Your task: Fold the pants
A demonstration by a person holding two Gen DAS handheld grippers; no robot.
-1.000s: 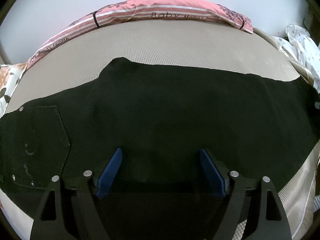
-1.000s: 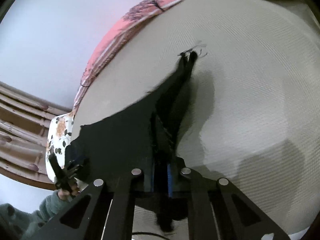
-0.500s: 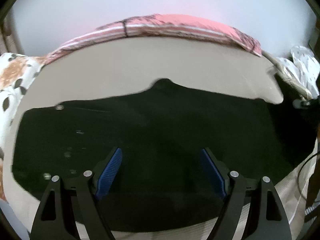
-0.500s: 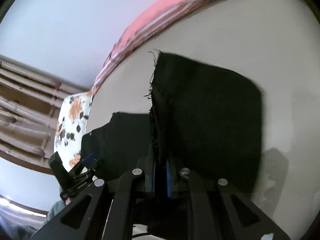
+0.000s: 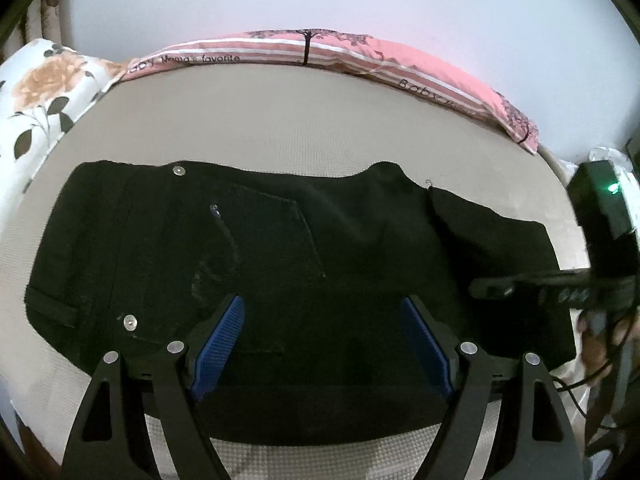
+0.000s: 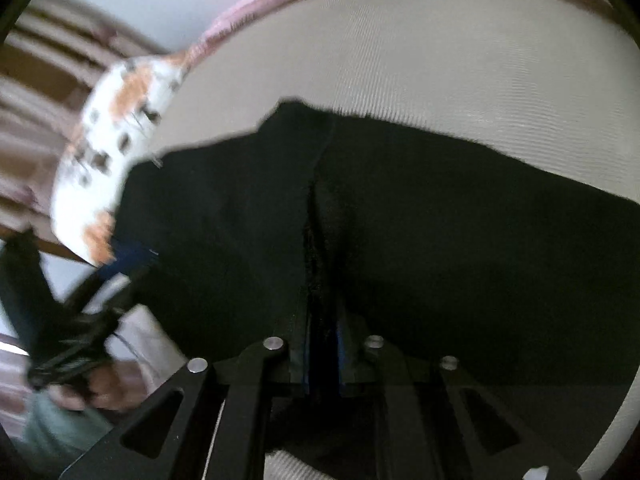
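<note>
left gripper (image 5: 322,344) gaping | right gripper (image 6: 322,350) easing apart | pants (image 5: 280,248): 1

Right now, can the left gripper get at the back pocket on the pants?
Probably yes. The left gripper hangs open right over the black pants, and the back pocket lies flat just ahead of its fingertips with nothing on top.

Pink pillow (image 5: 360,54) reads "Mama's favorite" and "Baby".
</note>
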